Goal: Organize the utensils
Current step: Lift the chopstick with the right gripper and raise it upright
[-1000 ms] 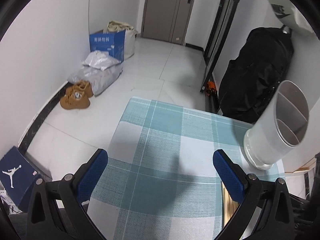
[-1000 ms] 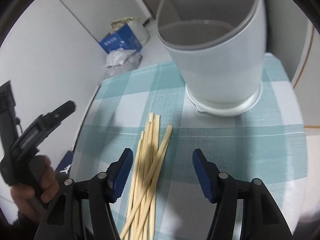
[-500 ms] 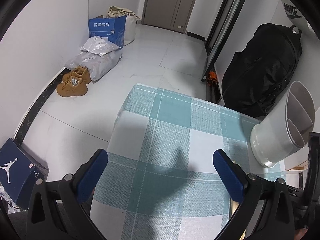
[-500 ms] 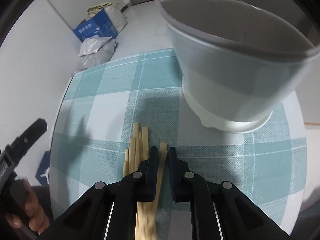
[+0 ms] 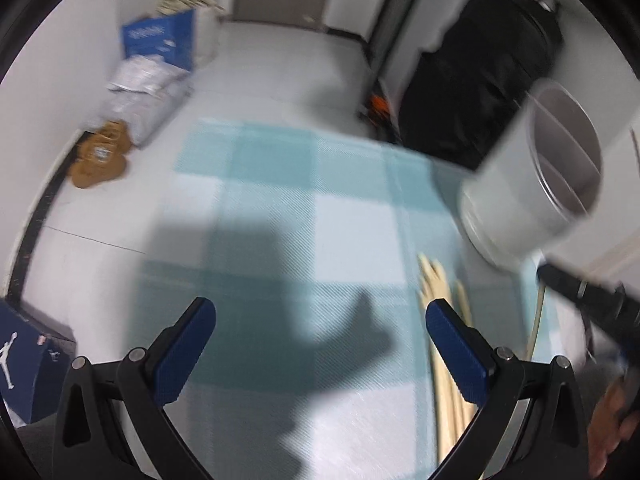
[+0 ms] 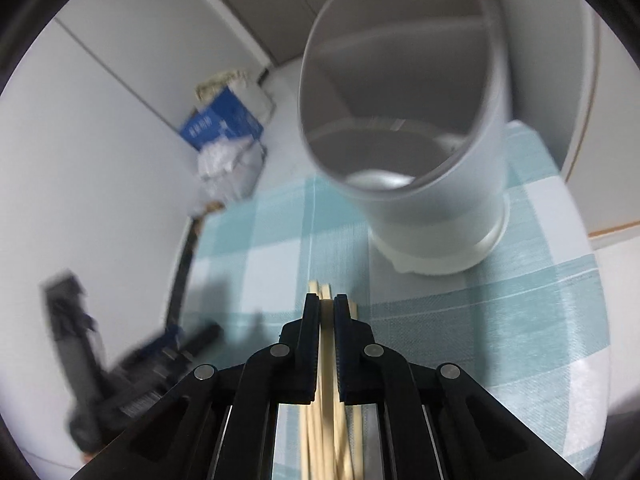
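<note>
A white utensil holder (image 6: pixel 404 128) with inner dividers stands on the teal checked tablecloth (image 6: pixel 520 320); it also shows at the right of the left wrist view (image 5: pixel 532 176). My right gripper (image 6: pixel 327 310) is shut on a bundle of pale wooden chopsticks (image 6: pixel 326 392), held in front of the holder and lower than its rim. More chopsticks (image 5: pixel 444 344) lie on the cloth by my left gripper's right finger. My left gripper (image 5: pixel 320 336) is open and empty above the cloth. The right gripper's black body (image 5: pixel 588 296) shows at the right edge.
Beyond the table's far edge the floor holds a blue box (image 5: pixel 160 40), grey bags (image 5: pixel 144 84), brown shoes (image 5: pixel 100 156) and a black bag (image 5: pixel 480 72). A Jordan shoe box (image 5: pixel 24 364) sits low left. The left hand-held gripper (image 6: pixel 120 368) is at the lower left.
My right gripper closed on the chopsticks and has lifted them toward the holder. The left gripper view shifted right and is blurred; it stays open.
</note>
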`<action>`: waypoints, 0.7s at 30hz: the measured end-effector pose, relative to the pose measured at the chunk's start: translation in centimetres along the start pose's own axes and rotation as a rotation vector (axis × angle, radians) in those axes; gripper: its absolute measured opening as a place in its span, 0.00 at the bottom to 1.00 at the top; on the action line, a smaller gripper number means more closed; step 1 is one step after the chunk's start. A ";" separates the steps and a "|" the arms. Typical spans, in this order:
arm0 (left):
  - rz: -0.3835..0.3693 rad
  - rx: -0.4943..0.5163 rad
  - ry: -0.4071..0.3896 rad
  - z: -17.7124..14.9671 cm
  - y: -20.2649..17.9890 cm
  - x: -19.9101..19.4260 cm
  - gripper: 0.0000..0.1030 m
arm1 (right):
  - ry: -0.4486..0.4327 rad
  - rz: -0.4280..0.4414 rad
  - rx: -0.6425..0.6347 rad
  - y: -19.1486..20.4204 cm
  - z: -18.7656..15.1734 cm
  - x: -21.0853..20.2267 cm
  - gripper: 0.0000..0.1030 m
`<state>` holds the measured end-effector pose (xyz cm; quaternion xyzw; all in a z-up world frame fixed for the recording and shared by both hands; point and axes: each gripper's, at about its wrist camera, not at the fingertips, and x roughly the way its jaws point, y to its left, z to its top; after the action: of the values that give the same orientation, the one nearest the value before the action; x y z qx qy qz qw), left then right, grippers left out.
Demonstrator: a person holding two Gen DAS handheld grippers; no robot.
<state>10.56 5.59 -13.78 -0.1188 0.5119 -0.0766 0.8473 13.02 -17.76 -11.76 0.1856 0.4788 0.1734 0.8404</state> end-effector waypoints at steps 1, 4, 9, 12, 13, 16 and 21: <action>-0.033 0.005 0.030 -0.4 -0.4 0.2 0.99 | -0.021 0.012 0.012 -0.5 -0.2 -0.7 0.06; -0.071 0.003 0.053 -1.1 -1.4 0.1 0.99 | -0.088 0.045 0.078 -1.9 0.0 -2.1 0.06; 0.017 0.054 0.099 -2.4 -3.4 0.6 0.99 | -0.193 0.094 0.205 -5.6 -0.7 -4.2 0.06; 0.095 0.084 0.139 -2.9 -4.2 1.1 0.99 | -0.236 0.128 0.266 -7.6 -1.2 -5.2 0.06; 0.115 0.094 0.142 -2.9 -4.4 1.2 0.99 | -0.246 0.142 0.282 -8.1 -1.3 -5.4 0.06; 0.186 0.126 0.169 -3.5 -4.9 1.1 0.99 | -0.281 0.163 0.303 -9.4 -1.8 -6.2 0.06; 0.232 0.145 0.236 -4.2 -4.9 1.2 0.98 | -0.296 0.189 0.335 -10.8 -1.5 -6.7 0.06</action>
<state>7.31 0.05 -15.32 0.0123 0.6113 -0.0287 0.7908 9.70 -30.06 -12.68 0.3896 0.3528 0.1404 0.8390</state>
